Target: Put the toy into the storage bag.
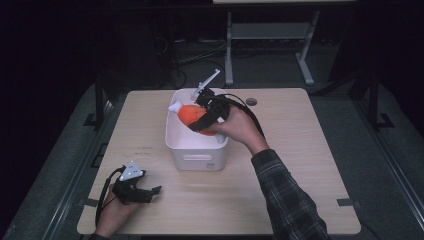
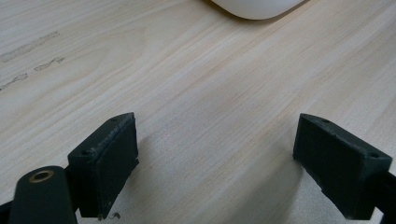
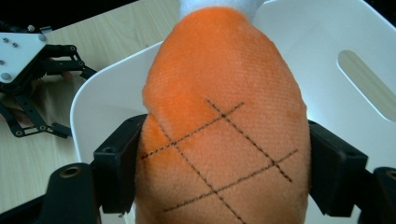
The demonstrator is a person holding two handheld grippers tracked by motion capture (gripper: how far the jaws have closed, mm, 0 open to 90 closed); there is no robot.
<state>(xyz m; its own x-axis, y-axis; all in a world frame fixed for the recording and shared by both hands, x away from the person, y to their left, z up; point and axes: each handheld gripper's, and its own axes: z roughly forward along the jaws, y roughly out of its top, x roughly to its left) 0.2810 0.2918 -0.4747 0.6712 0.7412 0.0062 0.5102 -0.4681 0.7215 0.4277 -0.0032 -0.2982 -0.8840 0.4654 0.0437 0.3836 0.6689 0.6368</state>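
Dark room, pale wooden table [image 1: 280, 165], and the right tool [image 1: 209, 114] clamps the orange plush toy [image 3: 219, 116] above the white bin [image 1: 196, 150]; best lower it centred before releasing, left tool [image 2: 215, 163] resting open.

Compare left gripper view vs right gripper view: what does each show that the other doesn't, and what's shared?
Left gripper view alone: the left gripper open, jaws wide apart over bare table.

Right gripper view alone: the right gripper shut on an orange plush toy with stitched crosshatch lines, held over the bin's inside, plus the bin's handle slot.

Shared: the white bin and the light wood tabletop.
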